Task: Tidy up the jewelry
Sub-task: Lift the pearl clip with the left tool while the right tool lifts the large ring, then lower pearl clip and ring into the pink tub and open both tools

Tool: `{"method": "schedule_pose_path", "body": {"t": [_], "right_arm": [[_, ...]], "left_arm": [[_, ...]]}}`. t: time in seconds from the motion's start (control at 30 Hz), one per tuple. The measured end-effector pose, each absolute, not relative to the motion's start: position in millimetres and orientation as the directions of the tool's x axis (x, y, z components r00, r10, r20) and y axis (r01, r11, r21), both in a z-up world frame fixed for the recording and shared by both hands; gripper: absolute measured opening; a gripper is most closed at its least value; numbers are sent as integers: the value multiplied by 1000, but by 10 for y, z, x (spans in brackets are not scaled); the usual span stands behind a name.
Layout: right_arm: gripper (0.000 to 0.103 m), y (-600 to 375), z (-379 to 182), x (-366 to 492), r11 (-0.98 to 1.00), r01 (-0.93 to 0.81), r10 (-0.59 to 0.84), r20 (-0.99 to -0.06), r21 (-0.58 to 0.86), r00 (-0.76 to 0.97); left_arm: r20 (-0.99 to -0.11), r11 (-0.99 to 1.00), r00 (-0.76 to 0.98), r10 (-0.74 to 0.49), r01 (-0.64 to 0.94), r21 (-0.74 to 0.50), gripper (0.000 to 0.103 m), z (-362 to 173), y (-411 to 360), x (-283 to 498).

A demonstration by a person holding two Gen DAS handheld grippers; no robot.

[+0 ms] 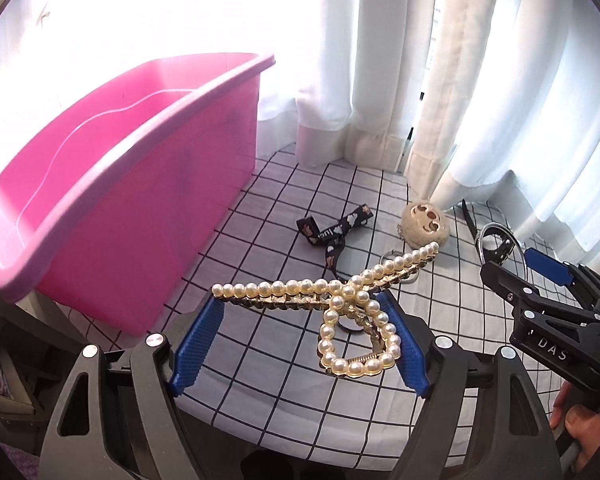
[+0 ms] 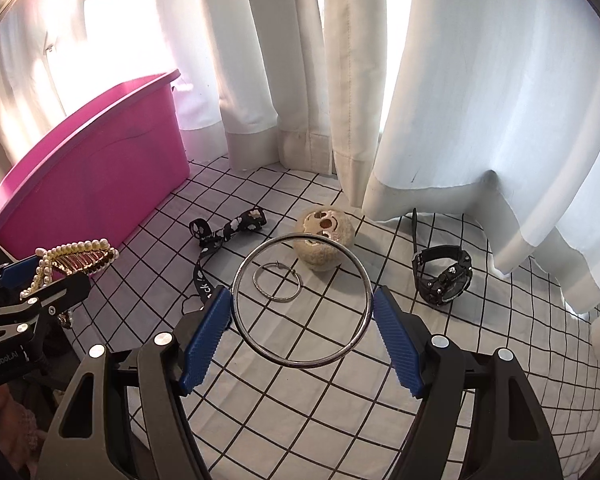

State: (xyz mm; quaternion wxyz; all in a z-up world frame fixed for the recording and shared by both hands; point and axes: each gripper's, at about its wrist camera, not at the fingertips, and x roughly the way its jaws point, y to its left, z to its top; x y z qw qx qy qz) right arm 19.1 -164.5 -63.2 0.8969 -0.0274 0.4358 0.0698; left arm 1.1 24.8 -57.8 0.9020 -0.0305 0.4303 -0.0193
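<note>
My left gripper (image 1: 300,308) is shut on a pearl hair claw (image 1: 332,300) and holds it above the checked cloth, to the right of the pink bin (image 1: 112,184). The claw also shows in the right wrist view (image 2: 76,258), held by the left gripper (image 2: 40,288). My right gripper (image 2: 302,304) is shut on a large silver bangle (image 2: 302,300), held above the cloth. In the left wrist view the right gripper (image 1: 540,276) is at the right with the bangle (image 1: 496,240).
On the cloth lie a small silver hoop (image 2: 276,282), a black patterned ribbon (image 2: 228,232), a beige skull ball (image 2: 324,240) and a black watch (image 2: 444,276). White curtains (image 2: 460,100) hang behind. The pink bin (image 2: 92,172) stands at the left.
</note>
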Motion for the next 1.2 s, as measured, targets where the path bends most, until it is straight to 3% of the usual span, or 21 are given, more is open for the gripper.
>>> {"method": "schedule_pose_path", "body": {"t": [0.33, 0.63, 0.97, 1.2], "right_arm": [[71, -1281, -16, 365, 977, -214, 135, -712, -21, 689], [71, -506, 450, 753, 941, -338, 245, -640, -24, 728], [71, 696, 519, 1327, 869, -494, 369, -650, -12, 664], [71, 1258, 257, 1636, 855, -519, 353, -714, -17, 605]], "left_arm": [[-691, 993, 720, -60, -28, -116, 76, 174, 638, 79], [-640, 982, 764, 83, -170, -75, 76, 548, 1485, 326], [-681, 946, 700, 215, -323, -33, 76, 383, 2376, 654], [-738, 925, 630, 242, -378, -20, 76, 61, 2741, 807]]}}
